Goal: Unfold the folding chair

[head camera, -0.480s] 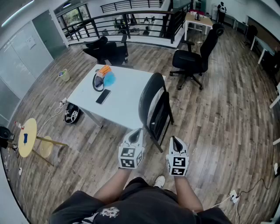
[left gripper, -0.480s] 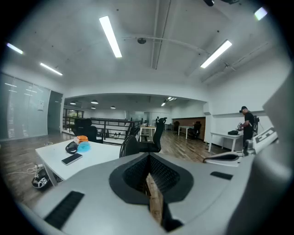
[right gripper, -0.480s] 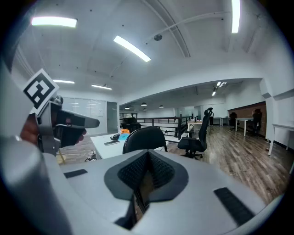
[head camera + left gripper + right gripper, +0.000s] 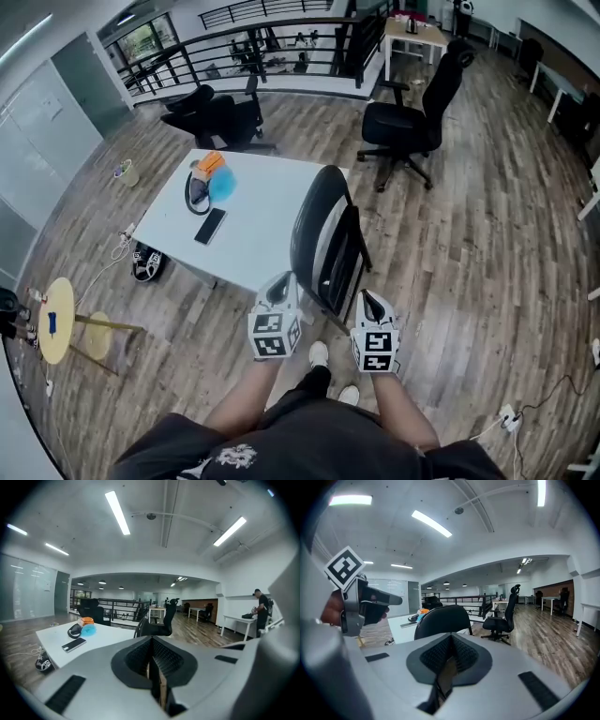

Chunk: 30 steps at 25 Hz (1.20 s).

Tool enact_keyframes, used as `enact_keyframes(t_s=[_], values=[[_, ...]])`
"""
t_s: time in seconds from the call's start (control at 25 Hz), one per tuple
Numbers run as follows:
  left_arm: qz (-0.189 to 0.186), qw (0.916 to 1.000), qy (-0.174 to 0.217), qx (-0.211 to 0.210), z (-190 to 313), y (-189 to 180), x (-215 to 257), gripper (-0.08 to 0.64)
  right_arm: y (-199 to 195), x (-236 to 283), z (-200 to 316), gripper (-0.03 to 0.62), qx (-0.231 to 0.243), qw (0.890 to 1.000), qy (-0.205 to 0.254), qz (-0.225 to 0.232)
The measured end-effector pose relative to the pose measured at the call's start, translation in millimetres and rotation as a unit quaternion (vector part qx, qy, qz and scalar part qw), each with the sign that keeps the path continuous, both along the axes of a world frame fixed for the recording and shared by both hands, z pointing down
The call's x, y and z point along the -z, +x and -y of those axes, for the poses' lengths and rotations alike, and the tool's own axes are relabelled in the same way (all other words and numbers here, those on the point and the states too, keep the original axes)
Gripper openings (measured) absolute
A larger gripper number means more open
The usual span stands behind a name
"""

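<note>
"Beside the white table's [image 4: 258,246] near corner: what stands there?"

"Black folding chair with a curved back [image 4: 323,234], upright and folded flat. Close against the table edge; contact not clear. Wood-plank floor [image 4: 469,281] under it."

"Left claw?"

"Left gripper, grey with a marker cube [image 4: 285,281], jaws pressed together, nothing between them. In the head view it sits just off the chair's lower left, apart from the frame."

"Right claw?"

"Right gripper [image 4: 367,296] of the same build, jaws also closed and empty. It sits at the chair's lower right, near but not touching. Its own view puts the chair's back directly ahead, above the jaw tips, with the left gripper off to the side."

"So the chair lies between them?"

"Between and slightly beyond both tips."
</note>
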<state>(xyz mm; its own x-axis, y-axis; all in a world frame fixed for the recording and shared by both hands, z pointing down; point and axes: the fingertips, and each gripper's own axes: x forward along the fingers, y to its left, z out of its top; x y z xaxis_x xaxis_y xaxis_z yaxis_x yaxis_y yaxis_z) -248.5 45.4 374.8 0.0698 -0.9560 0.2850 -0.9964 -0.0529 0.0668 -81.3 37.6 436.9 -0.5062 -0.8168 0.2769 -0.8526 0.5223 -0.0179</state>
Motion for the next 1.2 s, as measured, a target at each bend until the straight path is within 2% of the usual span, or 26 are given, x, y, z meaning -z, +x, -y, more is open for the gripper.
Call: enact_keyframes(t_s=[0.08, 0.32, 0.44, 0.56, 0.6, 0.64, 0.92, 1.2], values=[[0.001, 0.9999, -0.010, 0.010, 24, -16, -5, 0.003, -14, -8, 25, 0.012, 0.001, 1.000, -0.006, -0.008], [0.001, 0.9991, -0.042, -0.001, 103, -53, -24, 0.008, -48, -40, 97, 0.012, -0.019, 0.999, -0.029, -0.035], [-0.006, 0.9978, -0.061, -0.026, 135, -58, -31, 0.086, -59, -60, 127, 0.012, -0.036, 0.997, -0.046, -0.044], [-0.017, 0.9945, -0.081, -0.064, 161, -57, -38, 0.151, -74, -80, 147, 0.015, -0.038, 0.995, -0.081, -0.039], [-0.020, 0.9933, -0.085, -0.076, 169, -56, -40, 0.167, -81, -86, 153, 0.058, -0.036, 0.994, -0.094, -0.034], [-0.021, 0.9919, -0.089, -0.088, 177, -55, -41, 0.185, -87, -93, 160, 0.153, -0.035, 0.993, -0.107, -0.028], [-0.041, 0.9747, -0.143, -0.167, 218, -52, -59, 0.215, -117, -147, 196, 0.257, -0.044, 0.980, -0.193, -0.021], [-0.110, 0.9515, -0.182, -0.222, 257, -25, -72, 0.222, -120, -206, 229, 0.291, -0.054, 0.962, -0.264, -0.036]])
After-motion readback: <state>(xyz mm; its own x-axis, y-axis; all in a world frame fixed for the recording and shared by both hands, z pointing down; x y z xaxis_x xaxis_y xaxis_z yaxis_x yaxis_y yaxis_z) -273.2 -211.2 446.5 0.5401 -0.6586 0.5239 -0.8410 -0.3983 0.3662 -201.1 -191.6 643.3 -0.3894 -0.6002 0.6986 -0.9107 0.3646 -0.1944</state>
